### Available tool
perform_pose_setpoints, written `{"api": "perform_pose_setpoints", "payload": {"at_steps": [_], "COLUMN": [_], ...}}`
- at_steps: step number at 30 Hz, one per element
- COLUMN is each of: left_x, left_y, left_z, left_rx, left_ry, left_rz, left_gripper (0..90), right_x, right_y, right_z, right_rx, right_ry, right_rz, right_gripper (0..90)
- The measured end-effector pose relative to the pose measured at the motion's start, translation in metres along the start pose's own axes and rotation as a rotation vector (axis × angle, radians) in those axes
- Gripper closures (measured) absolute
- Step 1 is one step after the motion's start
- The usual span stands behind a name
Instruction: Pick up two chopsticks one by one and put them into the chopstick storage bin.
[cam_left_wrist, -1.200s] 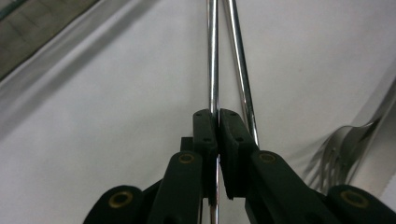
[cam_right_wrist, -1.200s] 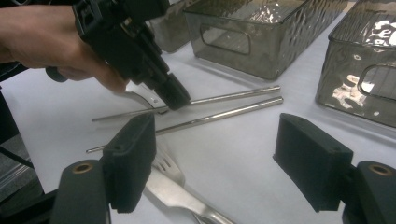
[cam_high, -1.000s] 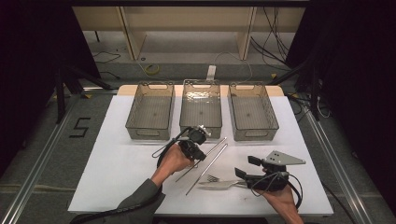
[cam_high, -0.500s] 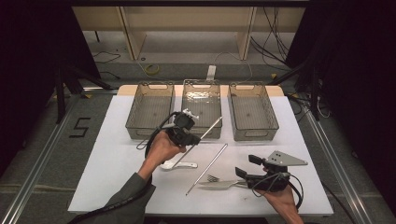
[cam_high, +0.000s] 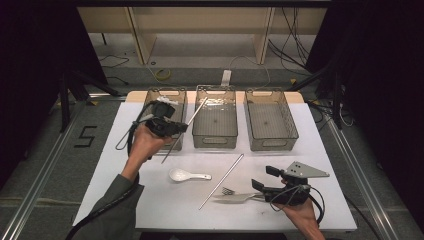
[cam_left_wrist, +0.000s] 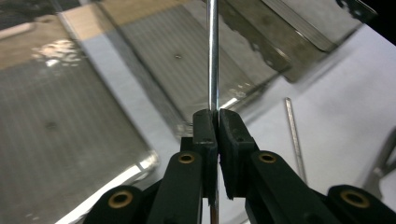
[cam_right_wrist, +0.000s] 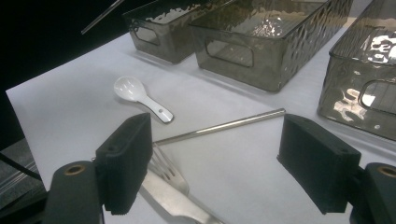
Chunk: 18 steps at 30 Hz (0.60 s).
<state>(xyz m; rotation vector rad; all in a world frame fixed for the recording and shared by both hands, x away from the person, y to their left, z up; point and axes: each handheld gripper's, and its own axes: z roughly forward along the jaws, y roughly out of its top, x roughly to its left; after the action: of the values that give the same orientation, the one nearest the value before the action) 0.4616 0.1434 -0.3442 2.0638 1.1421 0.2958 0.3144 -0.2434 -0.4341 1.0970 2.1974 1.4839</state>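
Observation:
My left gripper (cam_high: 176, 128) is shut on a thin metal chopstick (cam_high: 189, 123), held in the air over the near end of the left bin (cam_high: 168, 93). The stick slants up toward the middle bin (cam_high: 215, 142). In the left gripper view the chopstick (cam_left_wrist: 213, 56) runs straight up from between the closed pads of that gripper (cam_left_wrist: 217, 123). A second chopstick (cam_high: 222, 181) lies on the white mat. My right gripper (cam_high: 264, 179) rests low at the front right, open, its fingers (cam_right_wrist: 126, 163) beside a metal fork (cam_right_wrist: 168, 173). A white spoon (cam_high: 185, 175) lies left of the loose chopstick.
Three smoky plastic bins stand in a row at the back of the white mat (cam_high: 150, 205); the right bin (cam_high: 272, 145) holds nothing. Dark floor, a metal frame and cables surround the table.
My left hand has risen and moved back and left with the chopstick, from the mat's middle to above the left bin. The spoon now lies uncovered. The right hand has stayed put.

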Motion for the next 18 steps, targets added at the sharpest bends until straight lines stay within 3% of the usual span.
{"api": "perform_pose_setpoints", "payload": {"at_steps": [7,18], "left_x": [0.030,0.063], "left_y": [0.003,0.017], "left_z": [-0.012,-0.012], "left_rx": [-0.019,-0.048], "left_ry": [0.055,0.139], "left_rz": [-0.039,-0.048], "left_gripper": [85.4,85.3], "right_x": [0.000,0.000], "right_y": [0.000,0.000], "right_z": [0.000,0.000], "right_rx": [0.003,0.000], "right_ry": [-0.001,0.008], "right_rz": [-0.001,0.001], "right_gripper": [26.6,26.6]}}
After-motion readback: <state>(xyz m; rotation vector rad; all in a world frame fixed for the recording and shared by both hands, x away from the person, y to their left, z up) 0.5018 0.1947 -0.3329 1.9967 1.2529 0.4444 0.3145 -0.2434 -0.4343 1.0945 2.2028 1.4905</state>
